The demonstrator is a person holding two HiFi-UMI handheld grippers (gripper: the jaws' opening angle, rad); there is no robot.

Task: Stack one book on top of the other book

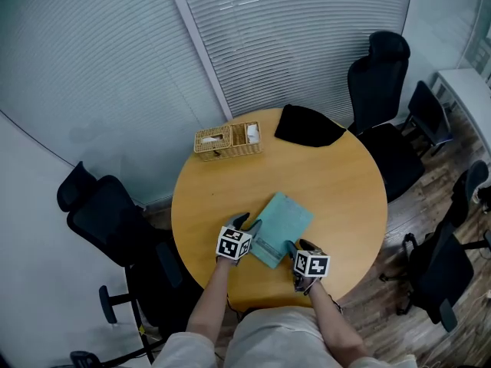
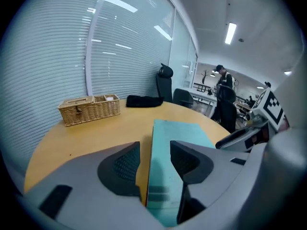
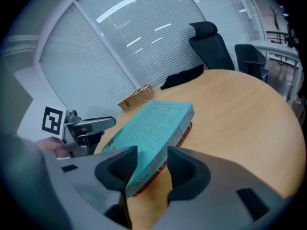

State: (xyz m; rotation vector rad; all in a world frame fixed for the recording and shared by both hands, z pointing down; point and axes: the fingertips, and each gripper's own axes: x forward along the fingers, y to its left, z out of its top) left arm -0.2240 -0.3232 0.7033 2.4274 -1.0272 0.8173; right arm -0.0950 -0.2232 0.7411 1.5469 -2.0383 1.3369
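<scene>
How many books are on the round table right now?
2. The teal book lies near the table's front edge; a red-edged book sits directly beneath it, mostly covered.

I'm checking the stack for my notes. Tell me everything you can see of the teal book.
The teal book is a thick, matte-covered volume with faint print on its cover. It lies skewed atop a red-edged book on the round wooden table. Its near corners sit between the jaws of the left gripper and right gripper, neither visibly clamping it.
</scene>
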